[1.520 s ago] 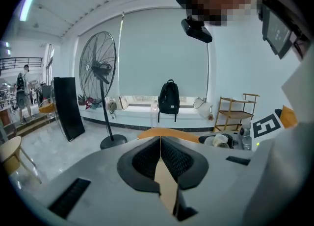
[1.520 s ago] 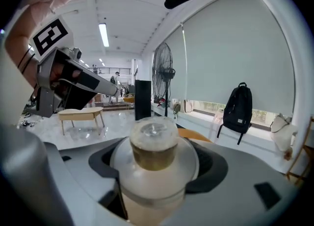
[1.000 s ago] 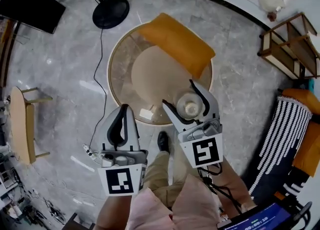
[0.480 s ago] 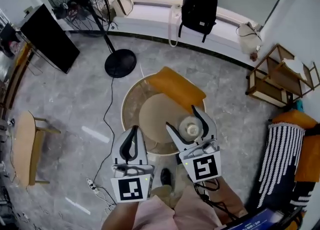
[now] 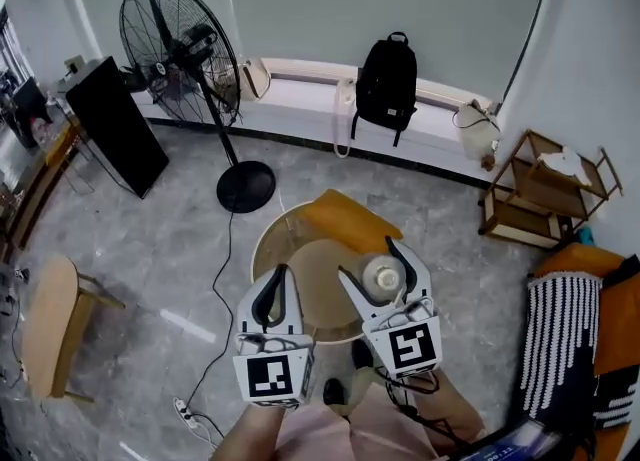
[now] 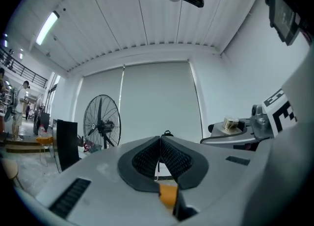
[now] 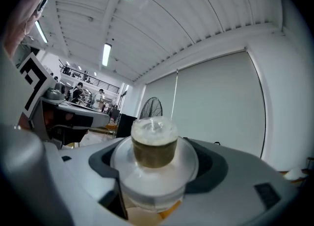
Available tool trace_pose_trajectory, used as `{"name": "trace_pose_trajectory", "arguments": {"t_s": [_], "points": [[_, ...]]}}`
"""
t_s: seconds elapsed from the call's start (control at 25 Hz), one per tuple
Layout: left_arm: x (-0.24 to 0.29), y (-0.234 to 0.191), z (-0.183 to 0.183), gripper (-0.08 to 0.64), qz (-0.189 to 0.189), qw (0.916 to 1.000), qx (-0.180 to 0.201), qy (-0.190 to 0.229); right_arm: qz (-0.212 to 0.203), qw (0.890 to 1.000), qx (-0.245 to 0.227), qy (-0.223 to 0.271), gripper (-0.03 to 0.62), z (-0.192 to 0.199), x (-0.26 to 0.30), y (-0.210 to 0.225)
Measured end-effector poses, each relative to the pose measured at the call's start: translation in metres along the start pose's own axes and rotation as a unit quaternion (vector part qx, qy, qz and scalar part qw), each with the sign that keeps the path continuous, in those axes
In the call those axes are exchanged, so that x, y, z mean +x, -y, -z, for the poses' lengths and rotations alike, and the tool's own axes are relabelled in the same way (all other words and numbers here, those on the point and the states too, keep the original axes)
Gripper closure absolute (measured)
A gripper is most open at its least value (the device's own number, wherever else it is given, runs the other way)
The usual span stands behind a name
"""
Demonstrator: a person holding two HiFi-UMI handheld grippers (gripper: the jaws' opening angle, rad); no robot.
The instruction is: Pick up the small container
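Note:
The small container (image 5: 383, 275), a clear round jar with a whitish lid, is held between the jaws of my right gripper (image 5: 368, 261), above the near edge of the round table (image 5: 268, 247). In the right gripper view the small container (image 7: 153, 144) fills the gap of the right gripper (image 7: 159, 165), both jaws pressed on its wide base. My left gripper (image 5: 281, 271) is shut and holds nothing; the left gripper (image 6: 160, 152) has its dark pads meeting in its own view. That view also shows the small container (image 6: 230, 123) at the right.
An orange cushion (image 5: 345, 221) lies on the table's far side. A standing fan (image 5: 180, 44), a black panel (image 5: 115, 124), a black backpack (image 5: 386, 79) on the window ledge, a wooden shelf (image 5: 545, 189), a wooden stool (image 5: 45, 324) and a striped cushion (image 5: 560, 339) surround it.
The head view has tipped up from the floor to take in the room. Both grippers have risen away from the table, the right one still holding the container.

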State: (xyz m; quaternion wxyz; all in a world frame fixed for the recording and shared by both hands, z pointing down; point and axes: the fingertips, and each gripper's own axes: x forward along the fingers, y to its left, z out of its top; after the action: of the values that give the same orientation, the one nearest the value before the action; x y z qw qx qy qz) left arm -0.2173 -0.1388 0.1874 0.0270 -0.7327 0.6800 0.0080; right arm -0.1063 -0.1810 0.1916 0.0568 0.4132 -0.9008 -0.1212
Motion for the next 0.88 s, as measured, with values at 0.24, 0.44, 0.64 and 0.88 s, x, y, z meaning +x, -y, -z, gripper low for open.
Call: {"name": "trace_pose_trajectory", "arguments": {"t_s": [0.24, 0.44, 0.64, 0.88], "points": [[-0.018, 0.008, -0.018, 0.547, 0.003, 0.9999, -0.003, 0.015, 0.010, 1.000, -0.005, 0.010, 0.250, -0.018, -0.022, -0.006], [-0.030, 0.016, -0.025, 0.546, 0.008, 0.9997, 0.002, 0.022, 0.021, 0.999, -0.014, 0.021, 0.250, -0.028, -0.040, -0.006], [-0.032, 0.029, -0.035, 0.546, 0.022, 0.9991, -0.002, 0.036, 0.030, 0.999, -0.020, 0.027, 0.250, -0.032, -0.049, -0.002], [-0.036, 0.036, -0.040, 0.546, 0.031, 0.9984, 0.009, 0.046, 0.031, 0.999, -0.019, 0.032, 0.250, -0.036, -0.056, -0.003]]}}
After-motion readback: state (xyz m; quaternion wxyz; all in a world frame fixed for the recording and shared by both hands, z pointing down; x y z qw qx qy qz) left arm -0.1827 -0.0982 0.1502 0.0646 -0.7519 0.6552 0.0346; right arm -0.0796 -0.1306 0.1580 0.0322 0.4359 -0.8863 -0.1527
